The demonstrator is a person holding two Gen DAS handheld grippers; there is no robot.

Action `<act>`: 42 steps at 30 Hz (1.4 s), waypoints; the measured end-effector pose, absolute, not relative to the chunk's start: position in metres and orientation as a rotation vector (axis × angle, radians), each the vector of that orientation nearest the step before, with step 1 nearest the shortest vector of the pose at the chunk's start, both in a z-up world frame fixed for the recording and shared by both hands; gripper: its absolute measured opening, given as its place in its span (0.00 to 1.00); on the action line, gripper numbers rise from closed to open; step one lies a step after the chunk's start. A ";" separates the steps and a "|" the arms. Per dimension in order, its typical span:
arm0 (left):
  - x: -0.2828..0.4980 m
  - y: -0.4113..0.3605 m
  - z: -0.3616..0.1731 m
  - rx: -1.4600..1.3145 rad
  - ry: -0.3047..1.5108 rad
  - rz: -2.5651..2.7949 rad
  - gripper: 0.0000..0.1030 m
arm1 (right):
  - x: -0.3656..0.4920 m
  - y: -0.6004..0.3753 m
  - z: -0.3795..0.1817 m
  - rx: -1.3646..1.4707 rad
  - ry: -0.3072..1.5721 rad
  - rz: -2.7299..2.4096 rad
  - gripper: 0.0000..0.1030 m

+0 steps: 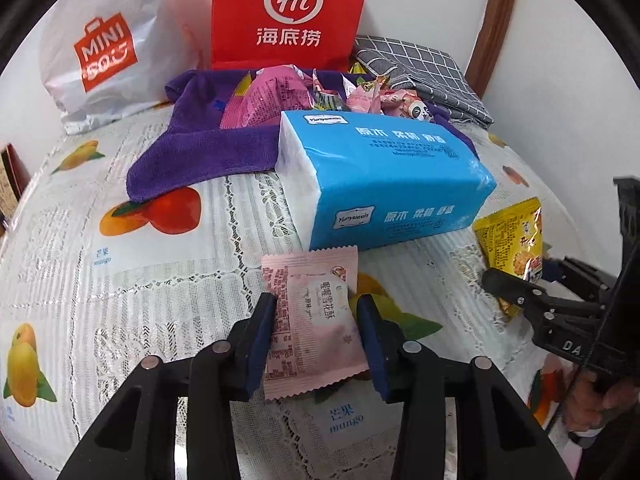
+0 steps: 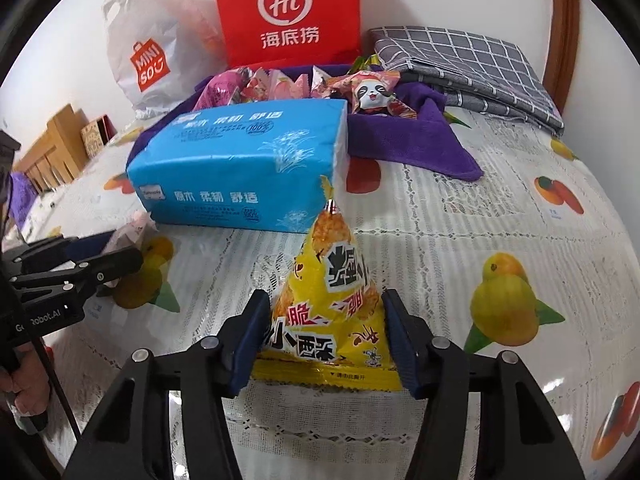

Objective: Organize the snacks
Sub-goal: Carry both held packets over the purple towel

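Snacks mostly piled on purple towel (image 1: 208, 148); two left: left gripper (image 1: 316, 320) clamps pink packet (image 1: 316, 312), right gripper (image 2: 324, 326) fingers straddle yellow pouch (image 2: 332, 300) (contact unclear)

Both tools are black plastic with dark blue pads and round silver rivets: the left tool (image 1: 316, 312), the right tool (image 2: 326, 312). White lettering marks their sides; a black cable hangs at the lower left of the right view.
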State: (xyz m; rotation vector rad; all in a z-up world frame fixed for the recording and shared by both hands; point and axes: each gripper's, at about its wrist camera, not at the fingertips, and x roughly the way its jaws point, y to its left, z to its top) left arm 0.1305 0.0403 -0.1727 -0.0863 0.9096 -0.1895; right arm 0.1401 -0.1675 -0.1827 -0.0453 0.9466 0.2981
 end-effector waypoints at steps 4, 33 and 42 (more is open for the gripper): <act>0.130 0.047 -0.169 -0.151 0.941 -0.232 0.35 | 0.139 -0.167 -0.180 -0.048 0.945 0.286 0.52; 0.130 0.034 -0.059 -0.145 0.837 -0.297 0.35 | 0.143 -0.160 -0.049 0.007 0.805 0.295 0.52; 0.147 0.034 -0.027 -0.151 0.799 -0.313 0.35 | 0.159 -0.154 -0.024 0.022 0.784 0.305 0.52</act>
